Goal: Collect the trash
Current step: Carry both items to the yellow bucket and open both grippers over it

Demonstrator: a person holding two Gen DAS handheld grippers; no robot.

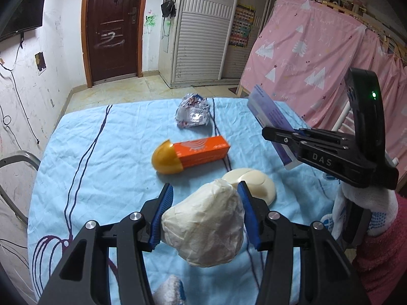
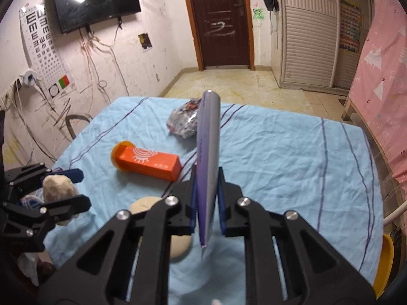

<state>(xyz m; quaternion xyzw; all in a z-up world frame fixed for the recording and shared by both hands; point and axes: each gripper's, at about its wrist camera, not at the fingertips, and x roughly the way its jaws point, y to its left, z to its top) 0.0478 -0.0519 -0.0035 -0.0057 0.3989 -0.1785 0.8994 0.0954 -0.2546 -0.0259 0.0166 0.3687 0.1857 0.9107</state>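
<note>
Clamping a crumpled white tissue wad (image 1: pixel 203 225) between the left gripper (image 1: pixel 204 212) pads, lifted above a light blue striped tablecloth (image 1: pixel 101 152). Pinching a flat purple cardboard box (image 2: pixel 208 167) edge-on in the nearly closed right gripper (image 2: pixel 207 204). Lying on the cloth: orange carton (image 1: pixel 201 151), crumpled silver foil wrapper (image 1: pixel 192 111).

The left gripper (image 1: pixel 203 195) is showing black linkage arms, silver round screws and blue pads (image 1: pixel 164 203). The right gripper (image 2: pixel 207 185) is looking the same, carrying white letters "DAS" and a small green light. The person is wearing a white knitted glove (image 1: pixel 356 203) with blue dots and a dark pink fleece sleeve (image 1: pixel 384 249).
</note>
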